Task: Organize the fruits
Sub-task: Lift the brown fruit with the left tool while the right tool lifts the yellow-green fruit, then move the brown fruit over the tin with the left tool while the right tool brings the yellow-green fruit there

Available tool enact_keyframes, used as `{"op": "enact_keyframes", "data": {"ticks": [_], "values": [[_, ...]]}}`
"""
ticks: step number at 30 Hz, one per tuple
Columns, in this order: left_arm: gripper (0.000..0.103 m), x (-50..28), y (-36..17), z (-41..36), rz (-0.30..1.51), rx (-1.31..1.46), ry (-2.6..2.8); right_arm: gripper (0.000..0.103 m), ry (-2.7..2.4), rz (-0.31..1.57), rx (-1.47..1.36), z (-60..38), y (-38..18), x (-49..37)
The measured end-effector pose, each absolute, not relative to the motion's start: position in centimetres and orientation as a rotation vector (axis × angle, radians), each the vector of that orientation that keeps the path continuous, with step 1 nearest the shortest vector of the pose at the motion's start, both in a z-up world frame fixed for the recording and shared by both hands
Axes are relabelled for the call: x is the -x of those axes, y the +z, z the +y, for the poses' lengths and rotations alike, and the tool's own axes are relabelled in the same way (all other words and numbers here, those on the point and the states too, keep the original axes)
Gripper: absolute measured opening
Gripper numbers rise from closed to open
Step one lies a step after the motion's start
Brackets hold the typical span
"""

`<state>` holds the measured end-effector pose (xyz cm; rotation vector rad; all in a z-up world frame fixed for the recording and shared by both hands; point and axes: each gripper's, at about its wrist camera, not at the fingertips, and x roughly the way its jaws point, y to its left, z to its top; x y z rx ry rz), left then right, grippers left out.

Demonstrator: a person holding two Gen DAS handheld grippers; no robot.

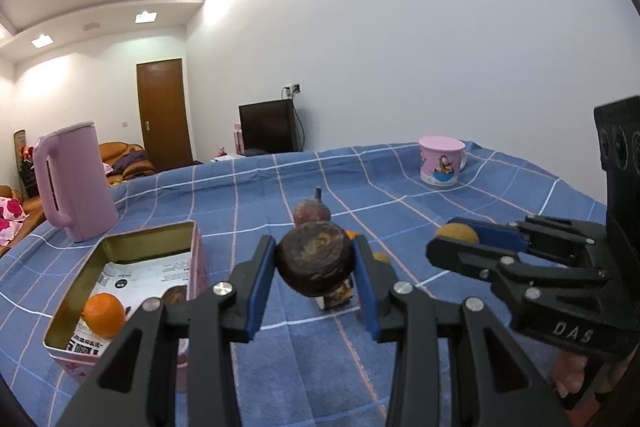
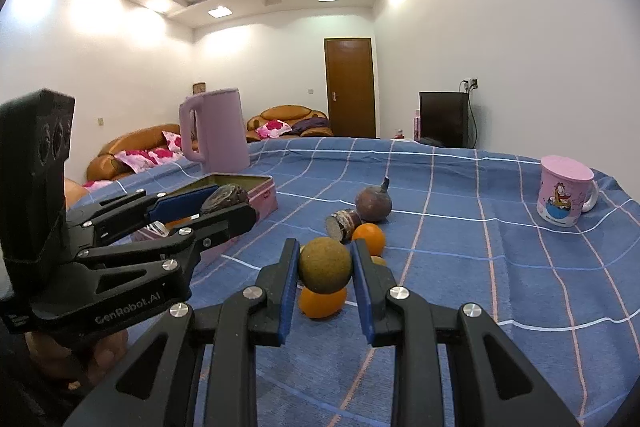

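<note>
Our left hand-held gripper is clenched on a dark fruit, its blue pads pressing both sides, and we hold it raised above the blue checked bench, just right of the tin. Our right hand-held gripper grips a brown-green fruit the same way, lifted over an orange that lies on the cloth.

We judge that we are mid-carry with two fruits at once. The next move, as we see it, calls for swinging the left load over the tin's open top, lowering it inside the rim, and only then letting the pads part; a round fruit let go too high may bounce out or roll. The right load should wait or follow, since both grippers crowd the same side of the tin.

The tin is a pink, gold-lined box with printed paper on its floor. It holds an orange fruit near the front corner and a dark round thing that we cannot make out, half hidden by our gripper.

On the bench remain a purple fruit with a stem, a cut dark piece beside it, and another orange touching that piece. A pink jug stands behind the tin, and a pink mug sits well apart to the right; we cannot see into either.
</note>
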<state>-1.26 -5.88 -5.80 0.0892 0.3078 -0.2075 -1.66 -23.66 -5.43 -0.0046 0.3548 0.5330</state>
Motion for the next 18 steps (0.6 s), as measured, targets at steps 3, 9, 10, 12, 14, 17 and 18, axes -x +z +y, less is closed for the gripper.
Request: {"op": "enact_keyframes", "data": {"ticks": [3, 9, 10, 12, 14, 17, 18], "values": [[0.04, 1.3, -5.4, -5.5, 0.301, -0.082, -0.201, 0.028, 0.537, 0.362, -0.021, -24.0, -5.3, 1.4], [0.04, 1.3, -4.7, -4.7, 0.292, -0.085, -0.169, 0.028, 0.535, 0.374, 0.012, -23.0, -4.5, 1.2], [0.04, 1.3, -4.6, -4.5, 0.29, -0.082, -0.167, 0.028, 0.54, 0.372, 0.022, -22.6, -4.3, 1.2], [0.04, 1.3, -4.4, -4.3, 0.292, -0.082, -0.157, 0.028, 0.547, 0.369, 0.034, -22.1, -4.0, 1.1], [0.04, 1.2, -4.3, -4.0, 0.294, -0.086, -0.146, 0.028, 0.554, 0.368, 0.038, -21.7, -3.7, 0.9], [0.04, 1.0, -4.2, -3.5, 0.303, -0.083, -0.136, 0.028, 0.555, 0.374, 0.042, -21.1, -3.3, 0.4], [0.04, 0.9, -4.2, -3.3, 0.308, -0.083, -0.13, 0.028, 0.557, 0.377, 0.043, -20.9, -3.2, 0.3]]}}
